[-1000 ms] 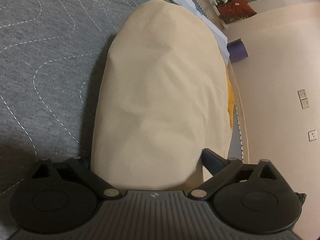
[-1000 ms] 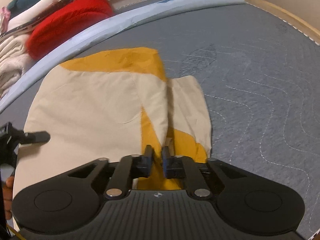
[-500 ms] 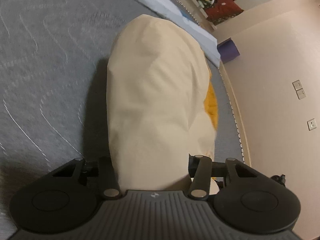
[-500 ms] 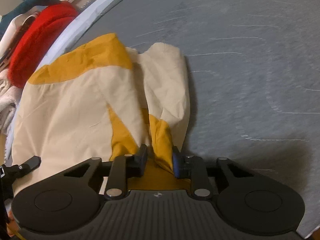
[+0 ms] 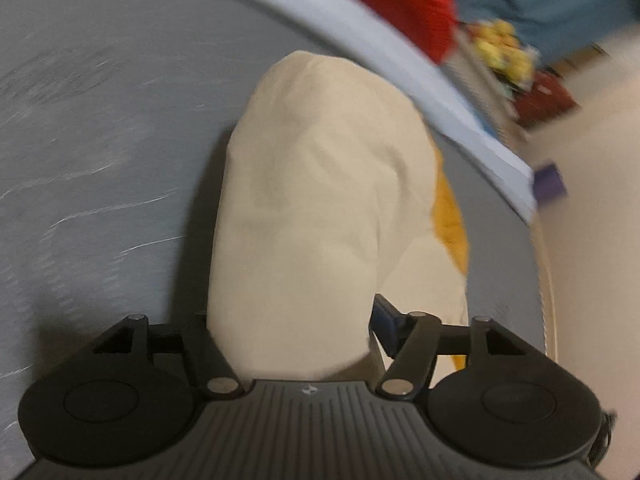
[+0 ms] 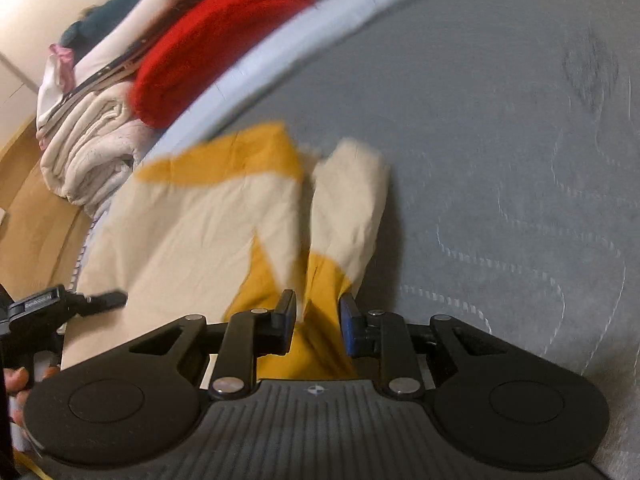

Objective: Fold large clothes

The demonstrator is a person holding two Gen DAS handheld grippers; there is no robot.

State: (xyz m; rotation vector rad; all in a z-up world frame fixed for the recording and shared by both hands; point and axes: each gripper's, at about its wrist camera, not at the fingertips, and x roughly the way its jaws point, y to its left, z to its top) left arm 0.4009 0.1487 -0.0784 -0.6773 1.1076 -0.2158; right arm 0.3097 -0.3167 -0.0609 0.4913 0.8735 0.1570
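Observation:
A cream and mustard-yellow garment lies on the grey quilted mattress; it also shows in the right wrist view. My left gripper stands open, with a thick fold of cream cloth between its wide-apart fingers; the left finger is hidden under the cloth. My right gripper is open, its fingers either side of a yellow fold without pinching it. The left gripper shows at the left edge of the right wrist view, over the cream cloth.
A pale blue sheet edge runs along the mattress. Beyond it is a stack of folded clothes with a red knit and white bedding. A purple object and soft toys sit by the beige wall.
My right gripper has opened and let go of the yellow fold it pinched a second ago. My left gripper's fingers have narrowed around the cream fold. Both views have swung; the garment looks more bunched.

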